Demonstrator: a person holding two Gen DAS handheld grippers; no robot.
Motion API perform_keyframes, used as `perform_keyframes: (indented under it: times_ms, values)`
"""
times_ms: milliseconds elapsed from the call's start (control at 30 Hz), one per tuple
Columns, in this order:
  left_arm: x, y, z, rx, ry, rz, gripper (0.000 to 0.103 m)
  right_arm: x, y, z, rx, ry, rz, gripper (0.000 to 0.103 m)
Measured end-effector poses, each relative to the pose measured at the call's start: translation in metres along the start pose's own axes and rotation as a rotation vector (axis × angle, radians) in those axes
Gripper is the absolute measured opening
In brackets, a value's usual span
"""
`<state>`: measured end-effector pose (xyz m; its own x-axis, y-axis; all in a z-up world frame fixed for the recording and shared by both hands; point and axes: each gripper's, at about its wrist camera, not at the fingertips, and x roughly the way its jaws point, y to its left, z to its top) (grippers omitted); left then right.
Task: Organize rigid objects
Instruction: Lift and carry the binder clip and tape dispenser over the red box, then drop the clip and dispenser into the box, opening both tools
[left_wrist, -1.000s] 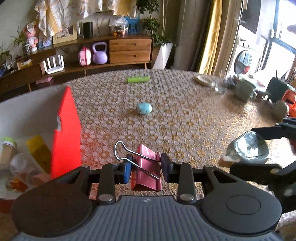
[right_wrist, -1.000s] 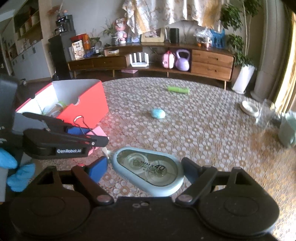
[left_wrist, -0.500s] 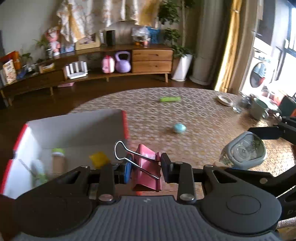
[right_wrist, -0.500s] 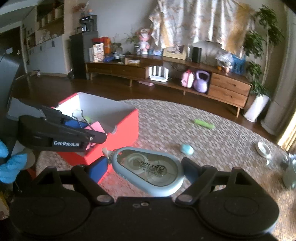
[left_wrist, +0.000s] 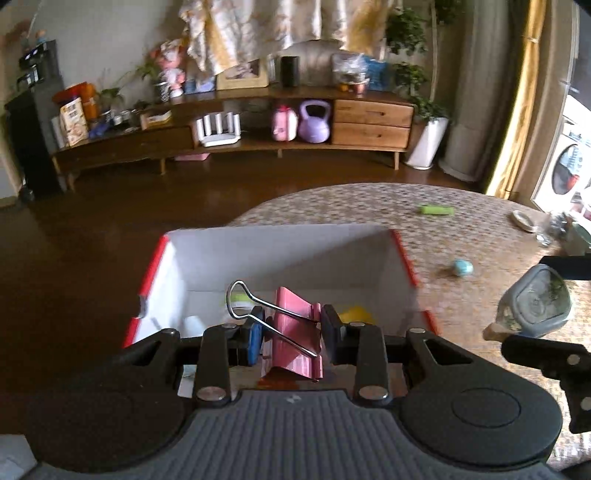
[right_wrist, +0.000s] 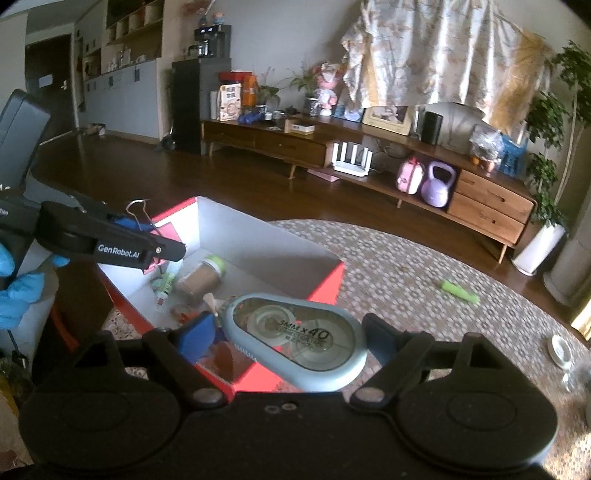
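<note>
- We've got the pink binder clip (left_wrist: 295, 332) pinched in the left gripper (left_wrist: 291, 338), jaws pressing on its two flat sides, wire handle sticking up and away. It hangs right over the near end of the red box (left_wrist: 404, 258).
- Our guess is the clip is light and stiff, painted metal so a bit slick. The flat sides look like the spot to hold; the wire loops would swivel.
- The right gripper (right_wrist: 291, 338) is carrying the correction tape (right_wrist: 295, 343), jaws spread wide and clamped on its long ends. It hovers over the box's near corner, on the side away from the clip.
- The tape is a smooth, rounded plastic shell, probably light and rigid. It could twist in the pads, so a grip across the ends seems right.
- Inside the box we can make out a small brown bottle (right_wrist: 201, 280) with a green cap and a little tube (right_wrist: 164, 284) beside it.
- Beyond the box, out on the desk (left_wrist: 369, 206), there's a small blue thing (left_wrist: 463, 267) and, further off, a green stick (left_wrist: 436, 210), both well apart from the box.
</note>
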<state>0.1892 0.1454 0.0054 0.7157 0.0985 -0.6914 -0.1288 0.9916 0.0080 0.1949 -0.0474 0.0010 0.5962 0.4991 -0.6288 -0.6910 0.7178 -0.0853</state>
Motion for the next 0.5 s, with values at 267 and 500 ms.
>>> perform_keyframes:
  times_ms: [267,500]
  values:
    - [0.035,0.036,0.0,-0.023,0.047,0.062,0.032,0.045,0.024,0.011,-0.042,0.034,0.007,0.086]
    - [0.071,0.054,-0.001,-0.036,0.099,0.093,0.032,0.087,0.042,0.017,-0.081,0.069,0.012,0.086]
